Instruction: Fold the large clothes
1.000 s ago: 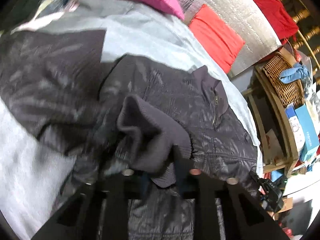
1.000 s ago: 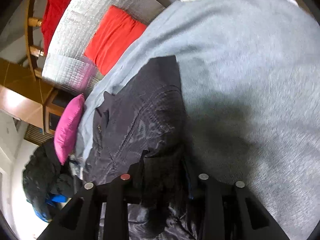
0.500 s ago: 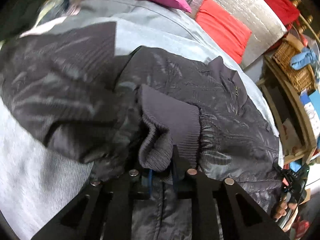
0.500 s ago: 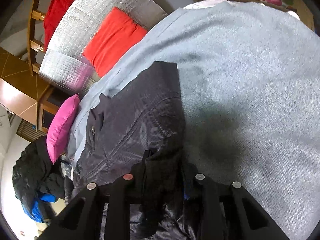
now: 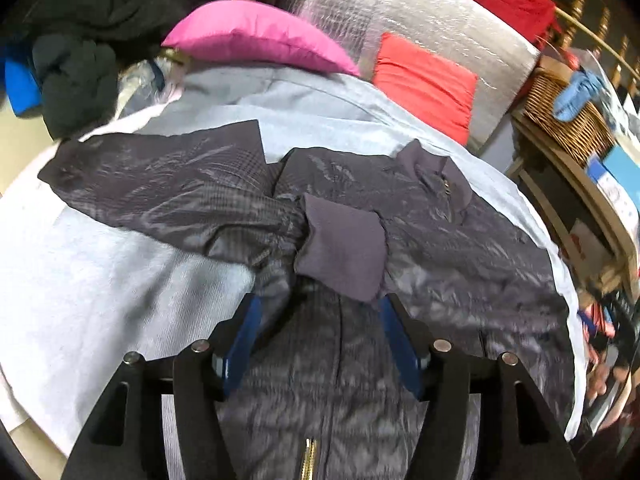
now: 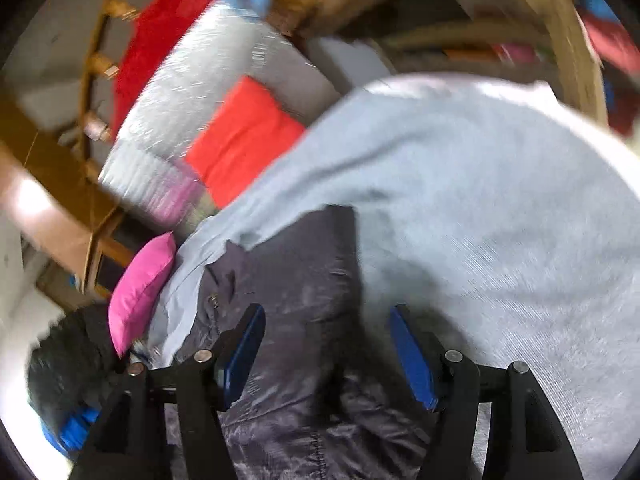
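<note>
A: Left gripper (image 5: pixel 318 306) jaws have just been opening, spread now; the jacket (image 5: pixel 460 248) cuff (image 5: pixel 344 252) lies loose between the tips, mid-frame.

B: Right gripper (image 6: pixel 326 322) likewise, spread over the jacket's edge, gripping nothing. Jacket flat on the grey blanket (image 6: pixel 500 208).

A: Writing on the boxes (image 5: pixel 618 184), right edge, unreadable. Wicker basket (image 5: pixel 568 124), upper right, holds blue cloth (image 5: pixel 580 88).

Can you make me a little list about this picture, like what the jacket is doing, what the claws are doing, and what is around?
garment: dark jacket, spread on a light grey blanket
sleeve: one folded across the front, knit cuff on the chest
left claw: just opened, holds nothing
right claw: just opened, holds nothing
nearby: pink cushion, red cushion, wicker basket
right view: blurred
</note>
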`<state>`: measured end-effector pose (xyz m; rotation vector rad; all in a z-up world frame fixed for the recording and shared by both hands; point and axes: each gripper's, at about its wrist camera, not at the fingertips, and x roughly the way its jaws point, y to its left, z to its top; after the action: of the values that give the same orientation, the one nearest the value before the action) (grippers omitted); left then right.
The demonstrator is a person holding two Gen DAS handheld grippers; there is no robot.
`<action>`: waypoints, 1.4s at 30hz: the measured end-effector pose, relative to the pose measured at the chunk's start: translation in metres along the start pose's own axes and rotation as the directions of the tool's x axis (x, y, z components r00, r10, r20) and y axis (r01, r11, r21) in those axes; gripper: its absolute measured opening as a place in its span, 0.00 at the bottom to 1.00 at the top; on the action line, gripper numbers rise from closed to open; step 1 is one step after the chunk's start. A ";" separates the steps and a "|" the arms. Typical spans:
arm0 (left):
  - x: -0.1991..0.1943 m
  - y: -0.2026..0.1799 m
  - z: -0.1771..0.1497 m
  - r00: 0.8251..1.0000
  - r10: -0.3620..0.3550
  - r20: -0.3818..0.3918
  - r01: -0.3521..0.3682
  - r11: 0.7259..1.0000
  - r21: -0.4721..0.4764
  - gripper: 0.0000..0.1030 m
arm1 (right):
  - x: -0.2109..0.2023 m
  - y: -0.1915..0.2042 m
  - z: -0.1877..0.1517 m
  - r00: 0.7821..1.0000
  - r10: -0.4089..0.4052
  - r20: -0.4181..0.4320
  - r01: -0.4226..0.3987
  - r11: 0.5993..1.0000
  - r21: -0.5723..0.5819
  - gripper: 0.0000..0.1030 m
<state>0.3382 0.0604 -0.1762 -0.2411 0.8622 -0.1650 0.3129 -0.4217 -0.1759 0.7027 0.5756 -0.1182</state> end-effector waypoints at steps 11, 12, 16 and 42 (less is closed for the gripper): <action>-0.008 -0.020 -0.027 0.994 0.110 -0.001 -0.108 0.981 0.160 0.63 | 0.047 0.098 -0.063 0.988 0.000 -0.157 -0.056 0.935 -0.351 0.46; -0.008 -0.019 -0.027 0.994 0.111 0.002 -0.110 0.981 0.158 0.63 | 0.052 0.099 -0.064 0.986 0.002 -0.168 -0.062 0.934 -0.352 0.46; -0.004 -0.011 -0.024 0.994 0.112 -0.008 -0.110 0.987 0.119 0.63 | 0.060 0.107 -0.072 0.980 0.004 -0.198 -0.078 0.927 -0.366 0.46; 0.128 -0.063 0.029 0.981 0.124 -0.148 -0.101 0.983 0.154 0.65 | 0.109 0.087 -0.067 0.917 -0.034 -0.397 -0.056 0.975 -0.213 0.51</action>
<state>0.4393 -0.0269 -0.2335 -0.0417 1.0135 -0.1419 0.3994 -0.3030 -0.2252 0.5128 0.9616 0.1040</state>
